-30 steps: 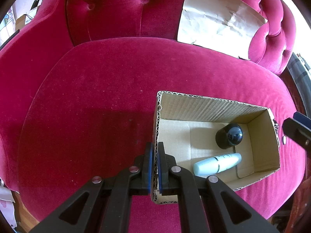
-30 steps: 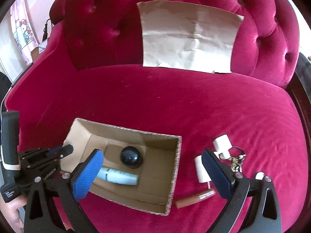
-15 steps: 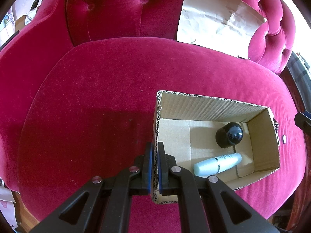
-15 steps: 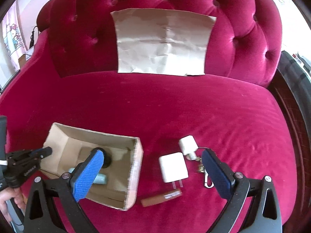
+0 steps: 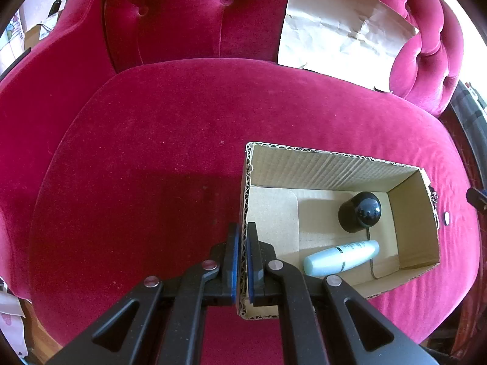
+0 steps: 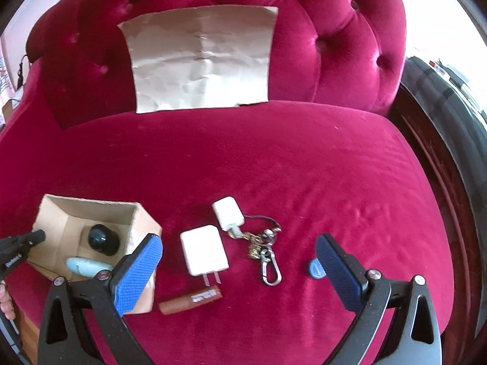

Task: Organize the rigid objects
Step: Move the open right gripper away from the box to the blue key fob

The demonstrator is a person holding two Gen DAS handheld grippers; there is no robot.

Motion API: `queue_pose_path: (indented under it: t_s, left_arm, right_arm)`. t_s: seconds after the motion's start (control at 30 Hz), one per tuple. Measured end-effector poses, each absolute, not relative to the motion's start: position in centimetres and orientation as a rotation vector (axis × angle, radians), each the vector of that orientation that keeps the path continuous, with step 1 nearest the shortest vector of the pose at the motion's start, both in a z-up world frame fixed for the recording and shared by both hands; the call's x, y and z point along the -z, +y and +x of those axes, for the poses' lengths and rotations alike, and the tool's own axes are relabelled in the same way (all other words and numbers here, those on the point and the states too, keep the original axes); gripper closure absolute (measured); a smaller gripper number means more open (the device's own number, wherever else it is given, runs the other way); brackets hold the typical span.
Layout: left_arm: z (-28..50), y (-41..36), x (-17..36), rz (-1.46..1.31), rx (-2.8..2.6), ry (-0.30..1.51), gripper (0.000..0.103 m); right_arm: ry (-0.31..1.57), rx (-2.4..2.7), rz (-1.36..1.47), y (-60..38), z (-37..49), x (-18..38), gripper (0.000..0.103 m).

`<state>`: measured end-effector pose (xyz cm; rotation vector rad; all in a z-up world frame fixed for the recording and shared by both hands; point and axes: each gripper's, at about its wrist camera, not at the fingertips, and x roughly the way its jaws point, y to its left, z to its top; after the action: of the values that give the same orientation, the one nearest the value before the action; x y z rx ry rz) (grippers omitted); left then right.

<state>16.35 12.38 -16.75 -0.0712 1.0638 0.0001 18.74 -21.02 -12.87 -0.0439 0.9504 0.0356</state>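
An open cardboard box [image 5: 331, 167] sits on the red velvet seat and holds a black round jar [image 5: 360, 211] and a pale blue tube [image 5: 342, 257]. My left gripper [image 5: 241, 261] is shut on the box's left wall. In the right wrist view the box [image 6: 143, 222] is at lower left. To its right lie a white charger [image 6: 204, 254], a smaller white plug [image 6: 228, 214], a key ring with carabiner [image 6: 264, 252], a brown tube [image 6: 191, 299] and a blue tag [image 6: 315, 269]. My right gripper [image 6: 239, 273] is open and empty above these loose things.
A creased sheet of brown paper [image 6: 201, 57] leans on the tufted backrest [image 6: 350, 45]; it also shows in the left wrist view [image 5: 344, 30]. A dark wooden edge [image 6: 426, 152] borders the seat on the right.
My right gripper has moved right, from over the box to over the loose things on the seat. My left gripper has stayed shut on the box wall.
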Motion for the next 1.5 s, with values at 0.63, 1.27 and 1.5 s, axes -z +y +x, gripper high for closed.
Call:
queue_pose_path:
  t_s: [0.63,1.27,1.5]
  left_arm:
    - [16.7,11.9,17.2,-0.059,-0.011,1.068,0.099]
    - [16.6,11.9,17.1,-0.051,-0.014,1.064,0.100]
    - [16.6,11.9,17.1,-0.052,-0.014,1.064,0.100]
  right_arm:
    - [1.033,0.105,-0.037,-27.5,18.9,16.9,0.000]
    - [1.107,0.187,-0.011,-30.8,19.8,20.9,0.002]
    - [1.122,0.177,-0.013,-30.7,20.6,21.8,0.017]
